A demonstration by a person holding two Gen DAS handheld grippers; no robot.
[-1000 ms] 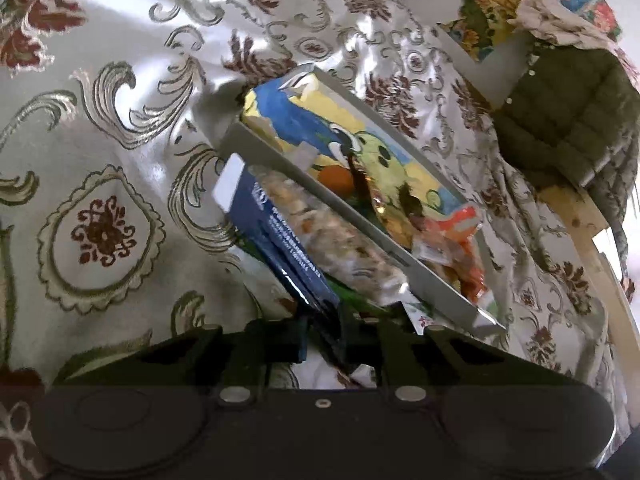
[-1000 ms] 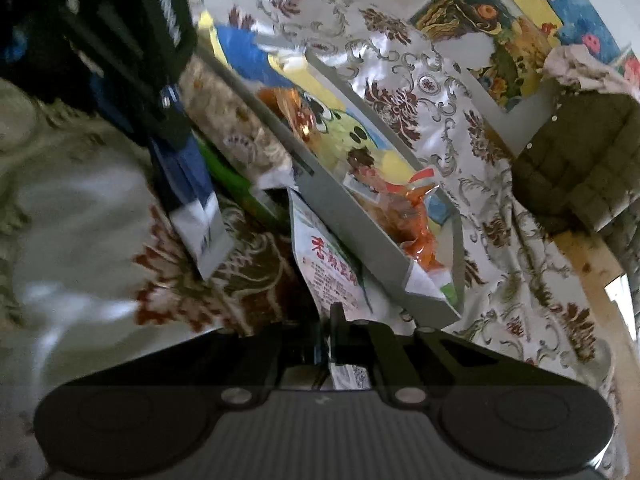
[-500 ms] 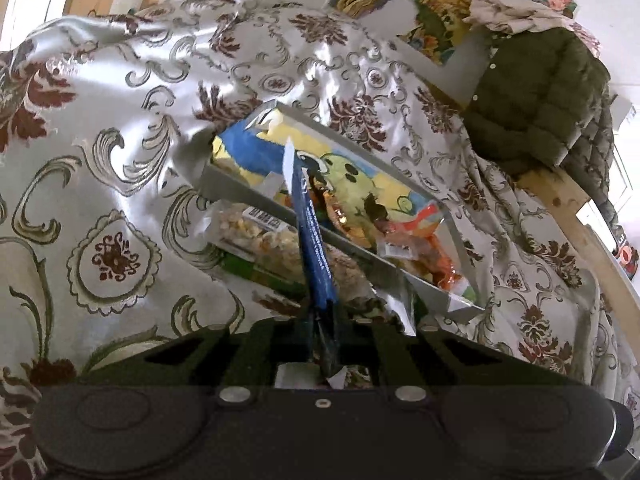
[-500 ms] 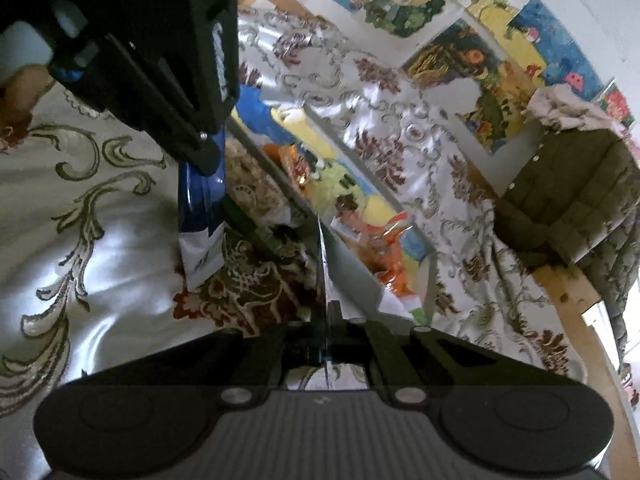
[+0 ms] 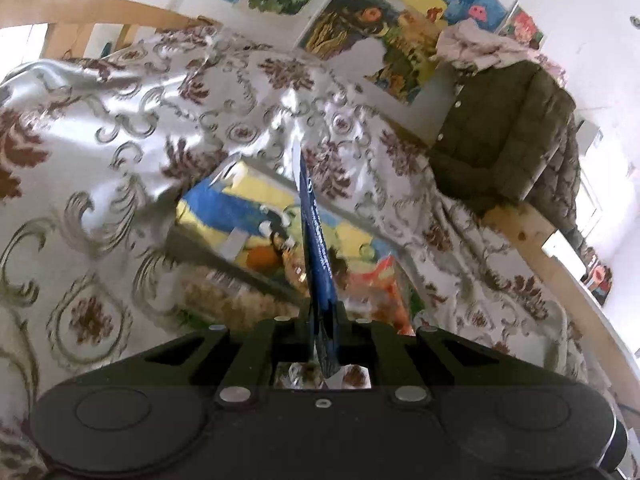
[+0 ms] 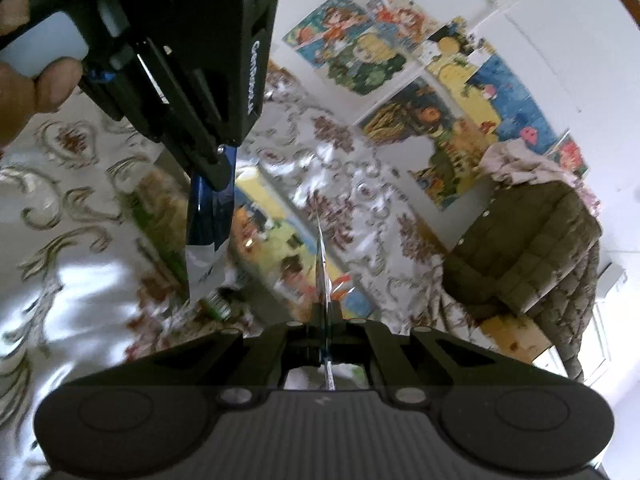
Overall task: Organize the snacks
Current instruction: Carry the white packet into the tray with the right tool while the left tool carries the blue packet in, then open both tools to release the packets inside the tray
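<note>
My left gripper [image 5: 322, 320] is shut on a dark blue snack packet [image 5: 314, 236], which stands edge-on in front of the camera, lifted off the cloth. Below it lies a shallow grey box [image 5: 240, 208] with a cartoon-printed floor; an orange packet [image 5: 380, 284] lies inside it. A clear packet of pale snacks [image 5: 224, 296] lies against the box's near wall. My right gripper [image 6: 324, 320] is shut on a thin white packet [image 6: 320, 260], also edge-on. In the right wrist view the left gripper [image 6: 218, 168] hangs at upper left with the blue packet [image 6: 208, 216] below it.
A shiny floral cloth [image 5: 120, 128] covers the whole surface. A green padded jacket [image 5: 508, 136] hangs over a wooden rail [image 5: 532, 248] at the right. Cartoon posters [image 6: 400, 80] cover the white wall behind. A hand [image 6: 36, 92] holds the left gripper.
Both grippers have risen and tipped upward, lifting their packets off the cloth. The blue packet turned from flat to edge-on; the white packet came up beside the box.
</note>
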